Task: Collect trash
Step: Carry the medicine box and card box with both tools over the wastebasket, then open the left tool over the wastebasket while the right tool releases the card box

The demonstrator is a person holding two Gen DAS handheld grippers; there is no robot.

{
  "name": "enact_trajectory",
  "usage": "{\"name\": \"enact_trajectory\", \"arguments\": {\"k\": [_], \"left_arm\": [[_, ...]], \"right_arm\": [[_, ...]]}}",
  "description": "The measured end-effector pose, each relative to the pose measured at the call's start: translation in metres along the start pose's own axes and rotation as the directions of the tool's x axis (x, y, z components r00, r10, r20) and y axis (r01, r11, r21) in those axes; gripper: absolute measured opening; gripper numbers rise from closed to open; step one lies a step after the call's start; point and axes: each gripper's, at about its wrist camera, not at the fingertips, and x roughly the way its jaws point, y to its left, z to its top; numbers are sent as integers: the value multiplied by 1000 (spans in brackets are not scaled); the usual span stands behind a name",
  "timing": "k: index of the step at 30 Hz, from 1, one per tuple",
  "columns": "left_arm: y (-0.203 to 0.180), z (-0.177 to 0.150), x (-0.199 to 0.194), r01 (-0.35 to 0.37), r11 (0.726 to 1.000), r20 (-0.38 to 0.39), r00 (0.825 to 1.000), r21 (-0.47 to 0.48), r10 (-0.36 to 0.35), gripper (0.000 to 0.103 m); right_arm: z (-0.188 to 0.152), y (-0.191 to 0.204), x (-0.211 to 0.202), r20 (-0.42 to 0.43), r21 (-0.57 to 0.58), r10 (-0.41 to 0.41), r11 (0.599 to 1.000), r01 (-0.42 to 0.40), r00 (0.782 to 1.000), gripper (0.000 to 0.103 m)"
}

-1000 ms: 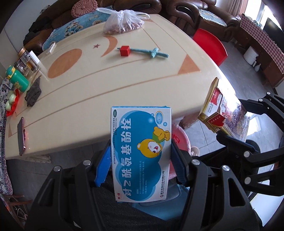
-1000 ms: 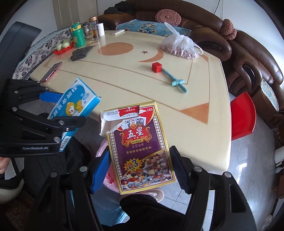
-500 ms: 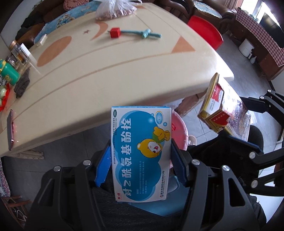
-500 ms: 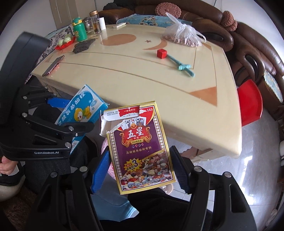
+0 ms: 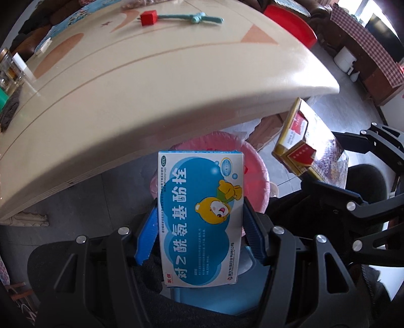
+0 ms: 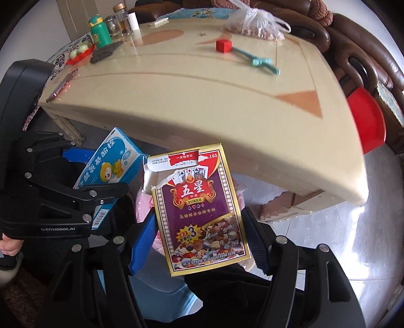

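Both boxes off table edge (image 5: pixel 227 106) — above bin (image 5: pixel 255 174).

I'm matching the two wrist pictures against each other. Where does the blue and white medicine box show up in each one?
Left wrist view: the medicine box fills the lower centre, clamped between the left gripper's blue pads.
Right wrist view: the same medicine box sits at centre left, tilted, in the left gripper.
Shared landmark: the red cube on the table, beside the teal rope.
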Motion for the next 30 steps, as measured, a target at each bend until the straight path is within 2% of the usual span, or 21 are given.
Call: {"name": "enact_trajectory", "arguments": {"k": [5,13,21,27,30], "left_arm": [[1,-2,27,22,1000,-21,1000,4,-22,61],[13,-8,61,26,999,-53,998,-30,-28,61],[21,-12,98,27,998,-120,992,-52,-33,61],[26,-9,116,38,993,-135,990,-110,-52,61],[27,-9,127,21,993,-148,988,-113,-38,61]], "right_arm": [[-5,-6,31,-28,58,38,998,-36,999,64],[-11,-10,68,-55,77,16,997,-12,998,64],[-12,-12,101,-98,97,37,995,-27,995,64],[-12,-18,124,-111,141,66,989,-50,992,64],[-12,-20,133,-114,143,55,989,-38,992,64]]}}
